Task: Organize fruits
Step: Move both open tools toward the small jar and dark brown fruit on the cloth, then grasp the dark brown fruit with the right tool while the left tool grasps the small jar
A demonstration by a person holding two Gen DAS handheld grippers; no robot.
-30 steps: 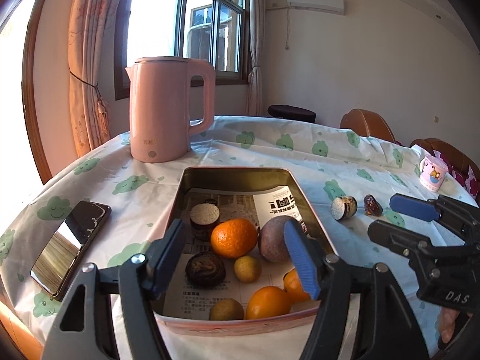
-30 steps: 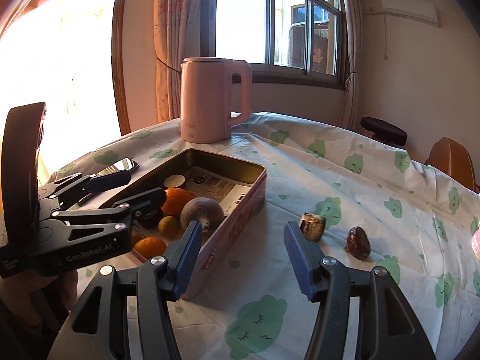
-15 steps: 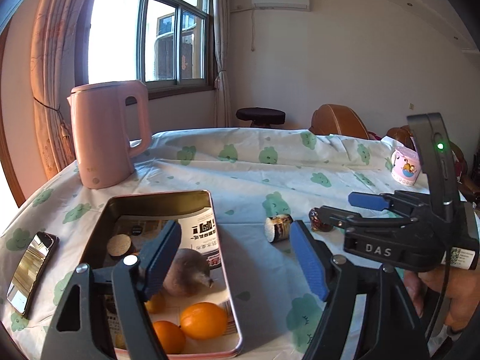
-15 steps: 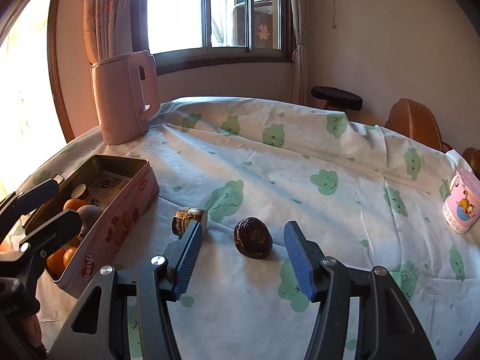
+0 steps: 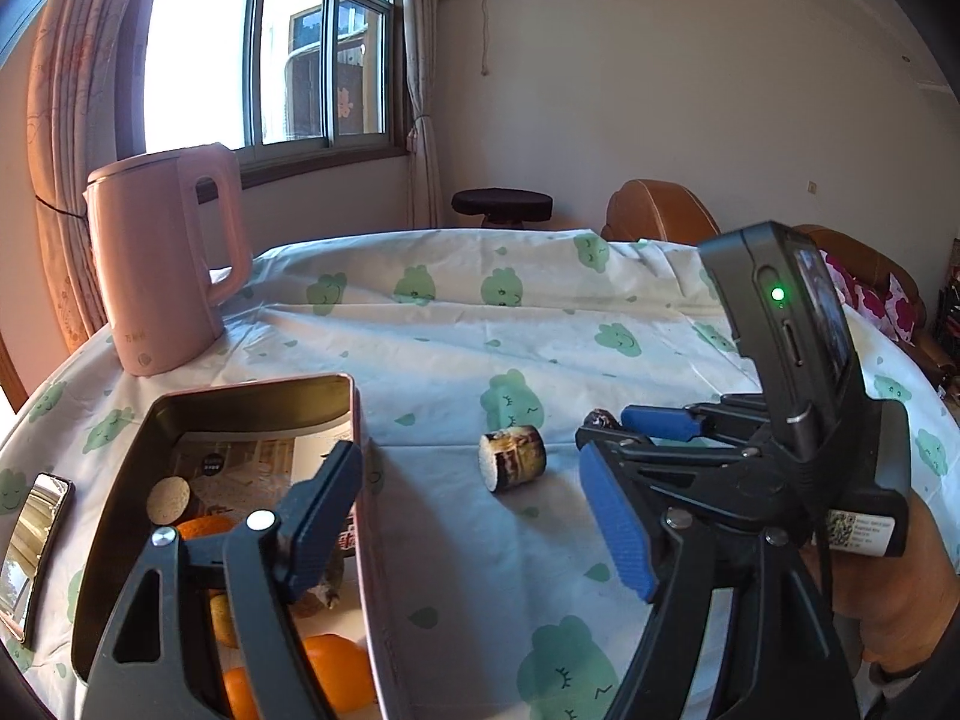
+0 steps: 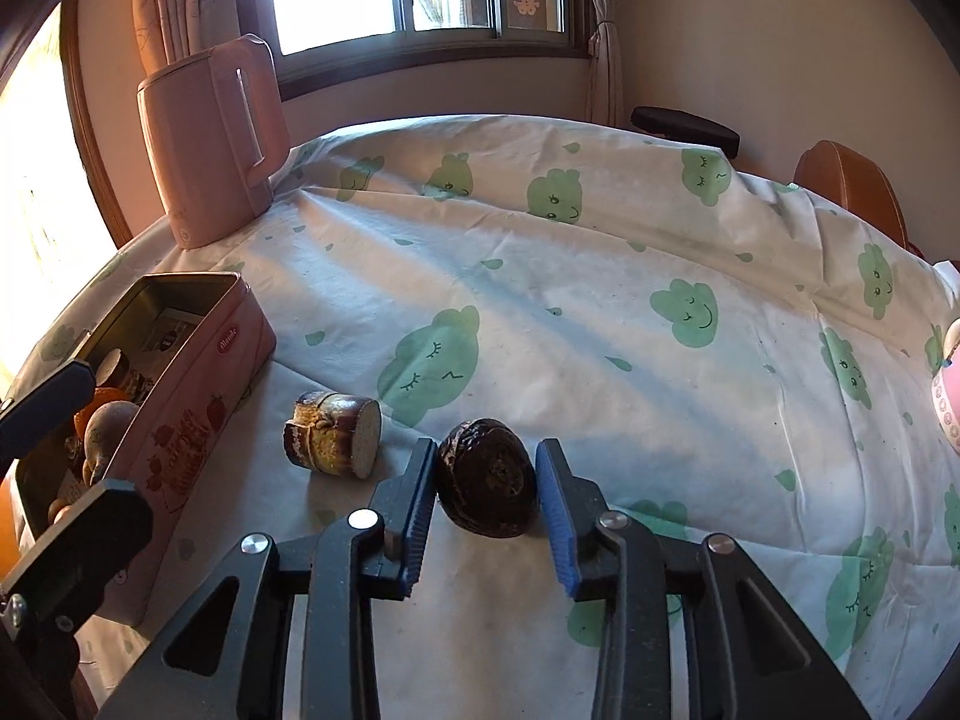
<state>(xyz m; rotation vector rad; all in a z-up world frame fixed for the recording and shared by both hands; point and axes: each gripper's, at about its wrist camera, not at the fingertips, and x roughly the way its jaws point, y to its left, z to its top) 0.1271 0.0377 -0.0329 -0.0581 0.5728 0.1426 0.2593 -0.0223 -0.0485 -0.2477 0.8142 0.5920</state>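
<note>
- Daylight is pouring in through the window (image 5: 264, 60) at 11 o'clock, blowing its panes out to near white.
- In the right wrist view, sun is flaring orange-white along the 9 o'clock edge.
- Soft shadows are lying across the tablecloth (image 6: 600, 312) on the desk, falling toward the camera.
- The phone (image 5: 30, 540) is glinting at 8 o'clock.
- Fisheye distortion is bending straight lines and darkening the corners in both views; the centres are staying sharp.

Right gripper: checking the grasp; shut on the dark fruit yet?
Not yet: right gripper straddles the dark fruit, slim gaps showing beside both pads.
</note>
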